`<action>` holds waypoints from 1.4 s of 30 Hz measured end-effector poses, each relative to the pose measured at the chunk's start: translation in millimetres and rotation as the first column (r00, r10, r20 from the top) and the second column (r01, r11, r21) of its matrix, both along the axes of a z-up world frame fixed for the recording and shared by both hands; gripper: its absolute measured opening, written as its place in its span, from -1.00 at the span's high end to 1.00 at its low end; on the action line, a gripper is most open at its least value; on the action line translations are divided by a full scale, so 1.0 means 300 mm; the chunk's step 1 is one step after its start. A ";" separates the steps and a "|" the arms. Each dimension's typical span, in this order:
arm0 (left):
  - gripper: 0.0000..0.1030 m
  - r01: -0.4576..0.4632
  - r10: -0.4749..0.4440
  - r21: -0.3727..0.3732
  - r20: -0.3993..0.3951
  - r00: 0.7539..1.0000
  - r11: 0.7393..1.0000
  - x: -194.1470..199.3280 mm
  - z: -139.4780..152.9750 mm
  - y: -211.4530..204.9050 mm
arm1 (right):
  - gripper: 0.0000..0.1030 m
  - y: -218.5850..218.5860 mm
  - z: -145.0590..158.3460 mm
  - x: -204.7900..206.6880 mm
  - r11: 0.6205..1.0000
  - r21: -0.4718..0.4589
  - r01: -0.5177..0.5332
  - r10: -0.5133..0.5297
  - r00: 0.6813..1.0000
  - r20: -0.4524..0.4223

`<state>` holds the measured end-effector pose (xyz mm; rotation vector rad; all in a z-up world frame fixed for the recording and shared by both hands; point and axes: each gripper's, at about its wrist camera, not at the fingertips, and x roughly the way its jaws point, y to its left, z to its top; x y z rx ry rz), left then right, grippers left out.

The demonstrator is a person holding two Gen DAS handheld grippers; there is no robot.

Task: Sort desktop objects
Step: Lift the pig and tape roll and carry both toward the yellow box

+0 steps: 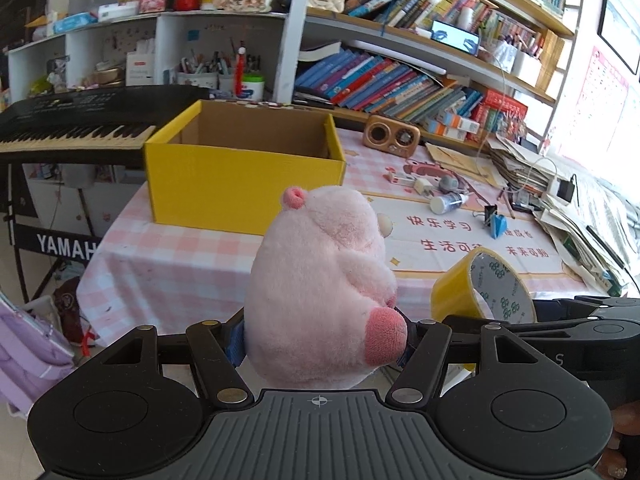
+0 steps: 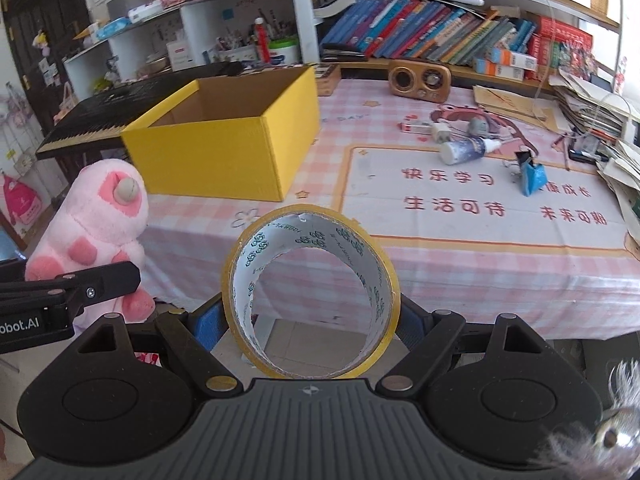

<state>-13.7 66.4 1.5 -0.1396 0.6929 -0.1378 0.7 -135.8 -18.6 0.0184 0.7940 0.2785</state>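
My left gripper [image 1: 322,336] is shut on a pink plush pig [image 1: 320,280], held in the air at the near edge of the table; the same pig [image 2: 96,224] shows at the left of the right wrist view. My right gripper [image 2: 310,320] is shut on a roll of yellow tape [image 2: 310,292], its hole facing the camera; the roll [image 1: 480,292] also appears to the pig's right in the left wrist view. An open yellow cardboard box [image 1: 244,172] [image 2: 224,140] stands empty on the pink checked tablecloth [image 1: 180,264] beyond both grippers.
Farther right on the table lie a white bottle [image 2: 466,148], a blue binder clip [image 2: 530,176], a charger plug [image 2: 440,132], a wooden radio [image 2: 418,80] and paper stacks [image 2: 592,108]. A black keyboard [image 1: 72,128] stands left of the box. Bookshelves [image 1: 400,80] fill the back.
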 end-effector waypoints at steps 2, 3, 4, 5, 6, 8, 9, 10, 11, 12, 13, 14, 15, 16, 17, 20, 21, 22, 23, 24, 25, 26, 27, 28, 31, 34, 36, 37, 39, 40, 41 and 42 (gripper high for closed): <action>-0.26 -0.010 0.010 -0.003 0.004 1.000 1.000 -0.005 0.002 0.016 | -0.60 0.021 0.002 -0.002 1.000 -0.005 -0.016 0.016 1.000 0.001; -0.26 -0.015 0.015 -0.005 0.005 1.000 1.000 -0.008 0.003 0.024 | -0.60 0.031 0.003 -0.002 1.000 -0.007 -0.023 0.023 1.000 0.001; -0.26 -0.021 0.021 -0.006 0.006 1.000 1.000 -0.010 0.002 0.032 | -0.60 0.041 0.004 -0.001 1.000 -0.009 -0.029 0.029 1.000 0.001; -0.26 -0.026 0.026 -0.007 0.006 1.000 1.000 -0.012 0.002 0.039 | -0.60 0.051 0.005 0.000 0.999 -0.011 -0.035 0.035 0.999 0.001; -0.26 -0.030 0.030 -0.008 0.006 1.000 1.000 -0.013 0.002 0.047 | -0.60 0.060 0.006 0.002 0.999 -0.012 -0.042 0.042 0.999 0.001; -0.26 -0.036 0.037 -0.012 0.008 0.999 0.999 -0.015 0.002 0.061 | -0.60 0.079 0.008 0.003 0.998 -0.017 -0.054 0.054 0.999 0.004; -0.26 -0.040 0.040 -0.014 0.008 0.999 0.999 -0.015 0.002 0.068 | -0.60 0.087 0.008 0.003 0.998 -0.019 -0.060 0.060 0.998 0.004; -0.26 -0.042 0.042 -0.015 0.007 0.999 0.999 -0.015 0.001 0.073 | -0.60 0.095 0.008 0.004 0.998 -0.020 -0.066 0.066 0.998 0.004; -0.26 -0.044 0.044 -0.016 0.006 0.999 0.999 -0.014 -0.001 0.078 | -0.60 0.102 0.008 0.005 0.997 -0.022 -0.071 0.071 0.998 0.003; -0.26 -0.047 0.047 -0.018 0.005 0.999 0.999 -0.013 -0.001 0.083 | -0.60 0.108 0.006 0.007 0.997 -0.023 -0.074 0.074 0.997 0.002; -0.26 -0.048 0.048 -0.019 0.004 0.999 0.999 -0.011 -0.002 0.088 | -0.60 0.112 0.005 0.009 0.997 -0.023 -0.076 0.076 0.997 0.001; -0.26 -0.050 0.050 -0.020 0.003 0.999 0.999 -0.009 -0.004 0.092 | -0.60 0.116 0.004 0.012 0.997 -0.024 -0.077 0.077 0.997 0.000; -0.26 -0.050 0.050 -0.020 0.002 0.999 0.999 -0.007 -0.005 0.095 | -0.60 0.118 0.003 0.016 0.997 -0.024 -0.077 0.077 0.997 -0.001; -0.26 -0.050 0.050 -0.020 0.001 0.999 0.999 -0.004 -0.004 0.098 | -0.60 0.119 0.002 0.018 0.997 -0.023 -0.077 0.077 0.997 -0.002; -0.26 -0.050 0.050 -0.020 0.001 0.999 0.999 -0.004 -0.005 0.099 | -0.60 0.121 0.002 0.020 0.997 -0.023 -0.076 0.076 0.997 -0.003; -0.26 -0.049 0.049 -0.020 0.001 0.999 0.999 0.000 -0.007 0.104 | -0.60 0.121 0.000 0.026 0.997 -0.023 -0.077 0.077 0.997 -0.003; -0.26 -0.049 0.050 -0.020 0.002 0.999 0.999 -0.001 -0.007 0.103 | -0.60 0.120 0.000 0.026 0.997 -0.023 -0.077 0.077 0.997 -0.003; -0.26 -0.049 0.049 -0.021 0.002 0.999 0.999 0.000 -0.007 0.105 | -0.60 0.121 0.000 0.026 0.997 -0.023 -0.077 0.077 0.997 -0.003; -0.26 -0.049 0.049 -0.020 0.003 0.999 0.999 -0.001 -0.008 0.105 | -0.60 0.122 0.000 0.028 0.997 -0.023 -0.078 0.078 0.997 -0.003; -0.26 -0.050 0.050 -0.020 0.003 0.999 0.999 -0.001 -0.008 0.106 | -0.60 0.128 -0.001 0.030 0.997 -0.023 -0.079 0.079 0.997 -0.002; -0.26 -0.050 0.050 -0.020 0.003 0.999 0.999 0.000 -0.008 0.108 | -0.60 0.130 -0.001 0.032 0.996 -0.023 -0.081 0.081 0.997 -0.002; -0.26 -0.051 0.051 -0.021 0.003 0.999 0.998 0.001 -0.008 0.108 | -0.60 0.134 -0.001 0.034 0.996 -0.024 -0.082 0.082 0.997 -0.002; -0.26 -0.052 0.052 -0.021 0.003 0.999 0.998 0.002 -0.008 0.111 | -0.60 0.136 -0.001 0.037 0.996 -0.023 -0.083 0.083 0.997 -0.002; -0.26 -0.052 0.052 -0.021 0.003 0.999 0.998 0.002 -0.008 0.111 | -0.60 0.140 -0.002 0.038 0.996 -0.023 -0.083 0.083 0.997 -0.001; -0.26 -0.053 0.053 -0.022 0.001 0.999 0.998 0.013 -0.008 0.122 | -0.60 0.143 -0.002 0.041 0.996 -0.022 -0.084 0.084 0.997 -0.003; -0.26 -0.056 0.056 -0.024 -0.004 0.998 0.998 0.023 -0.010 0.133 | -0.60 0.151 -0.005 0.049 0.996 -0.022 -0.090 0.090 0.996 -0.008; -0.26 -0.058 0.058 -0.026 -0.003 0.998 0.998 0.027 -0.011 0.138 | -0.60 0.159 -0.004 0.052 0.995 -0.022 -0.098 0.098 0.995 -0.007; -0.26 -0.059 0.059 -0.026 -0.001 0.998 0.998 0.028 -0.010 0.141 | -0.60 0.162 -0.002 0.053 0.995 -0.022 -0.101 0.101 0.995 -0.005; -0.26 -0.062 0.062 -0.027 0.005 0.998 0.998 0.032 -0.005 0.147 | -0.60 0.171 0.002 0.057 0.994 -0.022 -0.110 0.110 0.994 0.001; -0.26 -0.063 0.063 -0.026 0.010 0.998 0.998 0.035 -0.001 0.150 | -0.60 0.175 0.005 0.058 0.993 -0.023 -0.116 0.116 0.993 0.006; -0.26 -0.064 0.065 -0.024 0.015 0.998 0.998 0.039 0.003 0.153 | -0.60 0.179 0.010 0.060 0.992 -0.027 -0.122 0.122 0.992 0.013; -0.26 -0.068 0.068 -0.023 0.020 0.997 0.997 0.047 0.009 0.158 | -0.60 0.181 0.016 0.063 0.991 -0.030 -0.128 0.129 0.991 0.020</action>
